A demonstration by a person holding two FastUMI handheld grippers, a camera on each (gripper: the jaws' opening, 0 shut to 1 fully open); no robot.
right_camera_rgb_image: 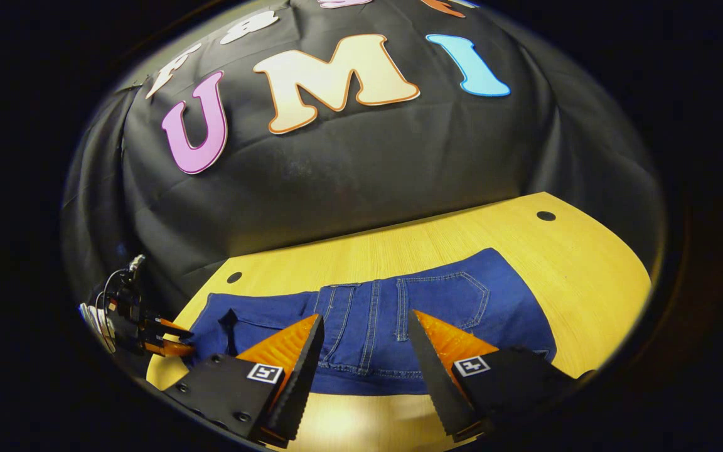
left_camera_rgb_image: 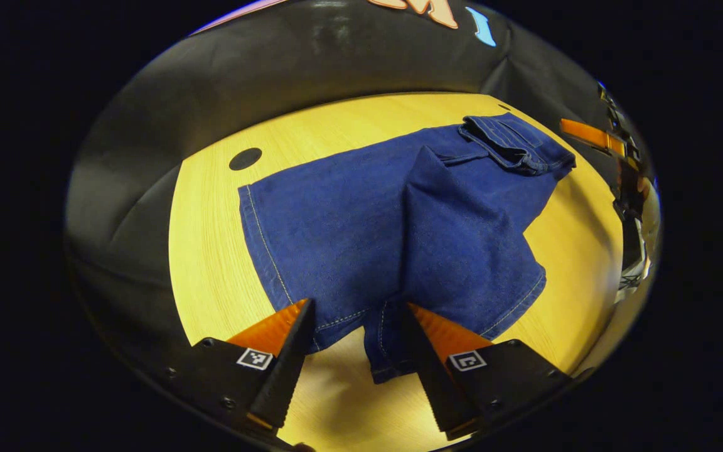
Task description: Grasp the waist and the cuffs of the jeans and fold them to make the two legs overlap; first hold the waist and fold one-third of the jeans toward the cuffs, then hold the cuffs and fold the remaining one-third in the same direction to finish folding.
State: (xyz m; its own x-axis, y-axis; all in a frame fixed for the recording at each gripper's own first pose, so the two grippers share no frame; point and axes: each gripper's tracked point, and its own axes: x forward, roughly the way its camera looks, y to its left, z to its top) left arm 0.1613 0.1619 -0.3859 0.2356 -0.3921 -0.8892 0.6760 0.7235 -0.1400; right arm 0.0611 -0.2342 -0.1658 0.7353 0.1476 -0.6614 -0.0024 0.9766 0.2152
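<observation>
Two tools, left tool (left_camera_rgb_image: 356, 326) and right tool (right_camera_rgb_image: 366, 336), hover with fingers apart above the jeans (left_camera_rgb_image: 399, 232), which lie flat on the tabletop (left_camera_rgb_image: 211, 251). Denim should handle soft, fairly heavy, non-slippery. Pinch the stitched cuffs (left_camera_rgb_image: 393, 364) at 6 o'clock and the waist (right_camera_rgb_image: 368, 370).

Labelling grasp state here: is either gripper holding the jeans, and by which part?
Nothing is held. The left gripper stands open over the cuffs of the jeans; the right gripper stands open over the waist. Neither gripper's jaws press the denim.

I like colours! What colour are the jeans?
Dark blue jeans, with pale stitching; the left gripper view shows them best.
</observation>
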